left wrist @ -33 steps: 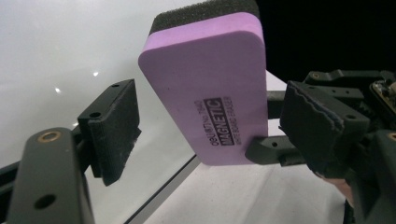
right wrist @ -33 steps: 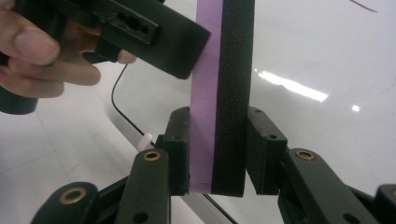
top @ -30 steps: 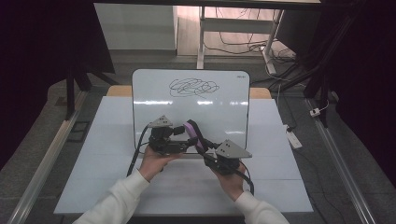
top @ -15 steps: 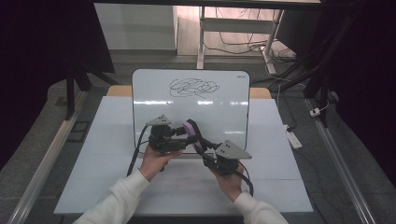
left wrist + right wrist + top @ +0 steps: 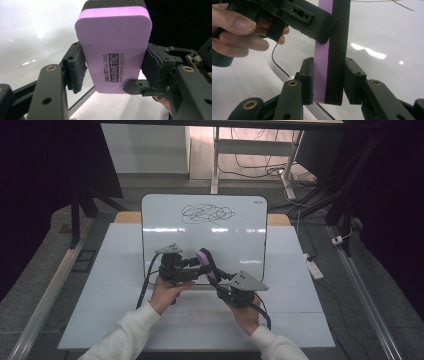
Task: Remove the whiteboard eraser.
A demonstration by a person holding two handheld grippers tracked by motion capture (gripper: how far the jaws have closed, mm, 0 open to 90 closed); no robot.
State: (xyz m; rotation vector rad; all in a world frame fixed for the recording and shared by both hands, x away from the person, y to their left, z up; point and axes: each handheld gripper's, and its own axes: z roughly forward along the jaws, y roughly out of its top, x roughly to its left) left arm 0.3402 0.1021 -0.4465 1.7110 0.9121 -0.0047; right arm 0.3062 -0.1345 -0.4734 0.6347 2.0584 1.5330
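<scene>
A purple whiteboard eraser (image 5: 204, 256) with a black felt side hangs just in front of the whiteboard's lower part, between both grippers. My left gripper (image 5: 196, 265) comes in from the left. In the left gripper view its pads (image 5: 77, 72) press the long edges of the eraser (image 5: 113, 47), so the left gripper (image 5: 113, 67) is shut on it. My right gripper (image 5: 216, 279) reaches up from the lower right. In the right gripper view the right gripper (image 5: 328, 80) is shut on the eraser's (image 5: 329, 50) purple face and felt face at its lower end.
A whiteboard (image 5: 160, 220) with a black scribble (image 5: 207, 213) near its top leans at the back of the white table (image 5: 300, 315). A black cable (image 5: 148, 275) trails from the left gripper. Dark stands and floor cables lie beyond the table.
Both grippers and the eraser stay almost where they were; only slight shifts of the hands show.
</scene>
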